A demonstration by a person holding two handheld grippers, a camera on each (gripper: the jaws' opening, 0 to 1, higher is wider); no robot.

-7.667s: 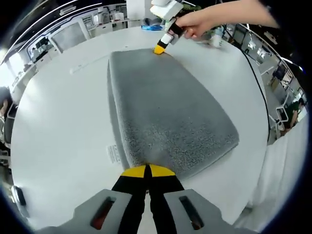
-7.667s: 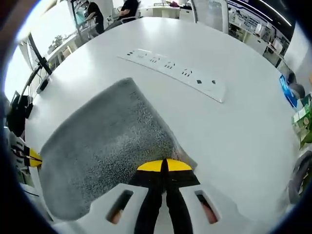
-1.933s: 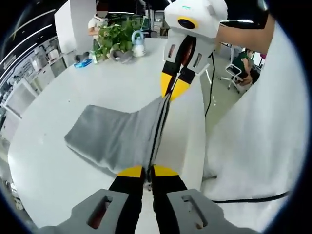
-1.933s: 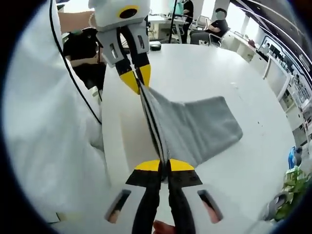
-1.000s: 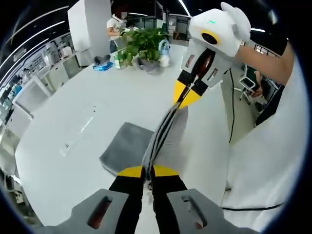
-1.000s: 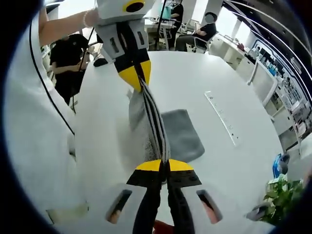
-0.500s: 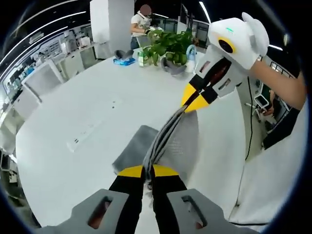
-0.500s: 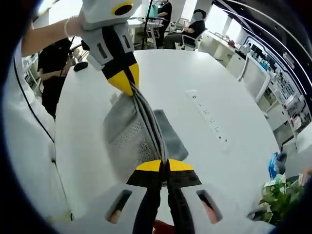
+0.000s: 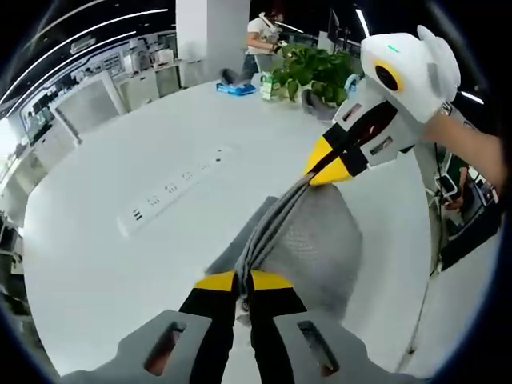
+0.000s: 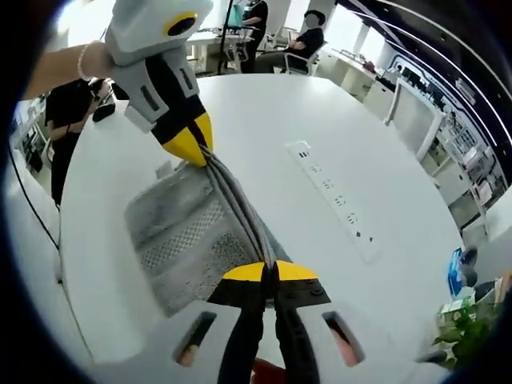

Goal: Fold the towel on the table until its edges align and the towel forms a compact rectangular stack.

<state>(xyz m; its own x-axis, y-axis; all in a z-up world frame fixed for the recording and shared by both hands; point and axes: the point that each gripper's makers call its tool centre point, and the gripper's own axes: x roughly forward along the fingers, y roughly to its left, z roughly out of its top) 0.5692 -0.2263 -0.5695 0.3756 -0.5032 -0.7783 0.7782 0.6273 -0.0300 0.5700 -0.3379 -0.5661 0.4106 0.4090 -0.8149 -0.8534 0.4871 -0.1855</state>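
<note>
A grey towel (image 9: 308, 244) hangs folded over the white table (image 9: 120, 264), its top edge stretched taut between both grippers. In the left gripper view, my left gripper (image 9: 242, 280) is shut on one end of that bunched edge, and the right gripper (image 9: 328, 164) is shut on the other end, up and to the right. In the right gripper view, my right gripper (image 10: 270, 270) pinches the towel (image 10: 180, 240) edge, and the left gripper (image 10: 194, 142) holds the far end at upper left. The towel's lower part rests on the table (image 10: 384, 200).
A white power strip (image 9: 172, 192) lies on the table beyond the towel, also seen as a power strip (image 10: 336, 200) to the right. Potted plants (image 9: 308, 68) and small items stand at the far edge. People sit at desks (image 10: 272, 32) in the background.
Both grippers have carried the towel's held edge across the table, toward the power strip. More of the towel now lies on the table.
</note>
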